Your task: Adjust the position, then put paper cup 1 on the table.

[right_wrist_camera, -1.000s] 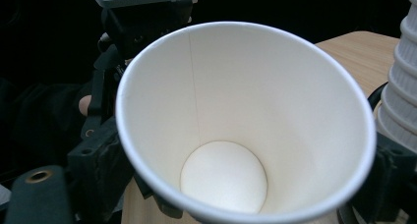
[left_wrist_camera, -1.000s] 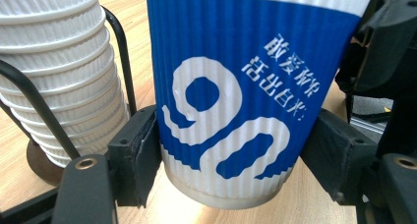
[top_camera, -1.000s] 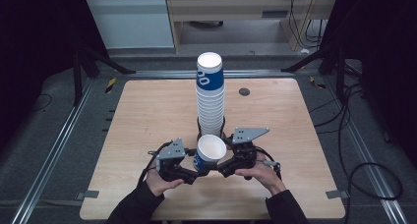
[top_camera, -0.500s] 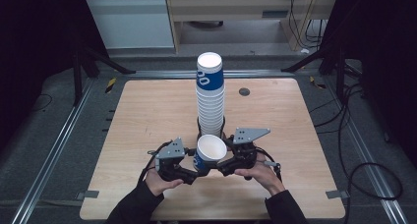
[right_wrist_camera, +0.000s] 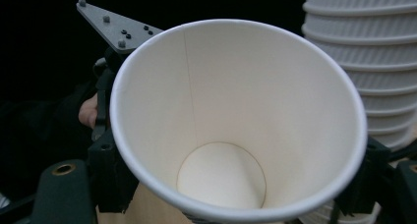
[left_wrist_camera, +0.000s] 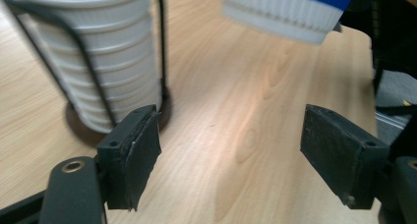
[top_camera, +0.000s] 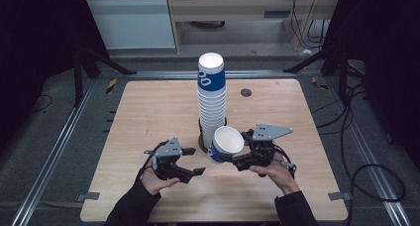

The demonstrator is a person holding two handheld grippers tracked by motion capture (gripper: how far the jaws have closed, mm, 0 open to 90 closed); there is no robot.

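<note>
Your right gripper [top_camera: 232,158] has its two black jaws clamped on one white paper cup with a blue band [top_camera: 225,143], having just closed on it; the cup is tilted, its open mouth facing up and toward you, lifted off the wood just beside the foot of the stack. Your left gripper [top_camera: 198,172] stands with its two jaws wide apart and nothing between them, low over the light wooden table [top_camera: 148,112], a little apart from the held cup. Behind both rises one tall stack of ribbed white paper cups [top_camera: 212,102], blue-banded at the top, too many to count, upright in one black wire holder on a round base [left_wrist_camera: 162,52]. One small dark disc [top_camera: 246,92] lies farther back.
</note>
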